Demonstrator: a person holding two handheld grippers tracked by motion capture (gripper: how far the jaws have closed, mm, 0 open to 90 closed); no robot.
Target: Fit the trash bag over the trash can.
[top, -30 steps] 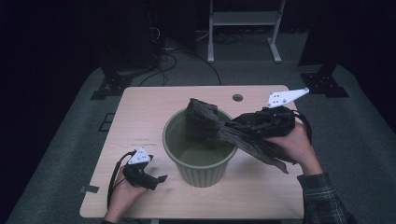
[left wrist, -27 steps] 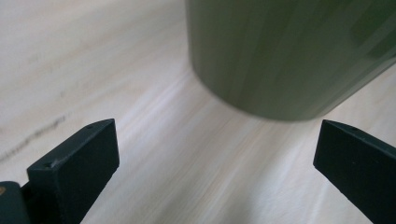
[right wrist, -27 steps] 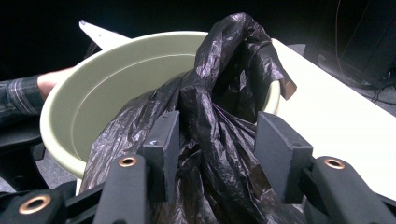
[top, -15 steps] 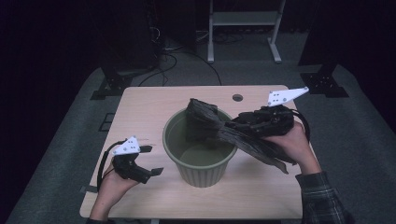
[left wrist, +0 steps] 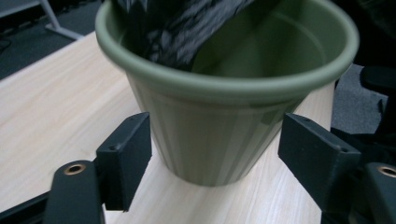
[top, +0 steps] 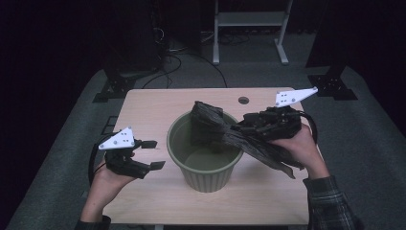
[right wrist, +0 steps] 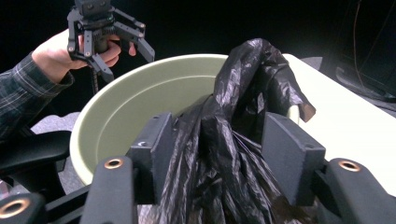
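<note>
With my right gripper (right wrist: 217, 163) clamped on the black bag (top: 249, 136) and my left gripper (top: 152, 154) wide open beside the green pot (top: 207, 165), an unbraced pot could tip.

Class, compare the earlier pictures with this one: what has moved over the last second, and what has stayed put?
The left gripper has drawn back toward the table's left edge, then edged forward again, jaws open toward the green bin. The right gripper keeps the black bag draped over the bin's rim; the bin has not shifted.
</note>
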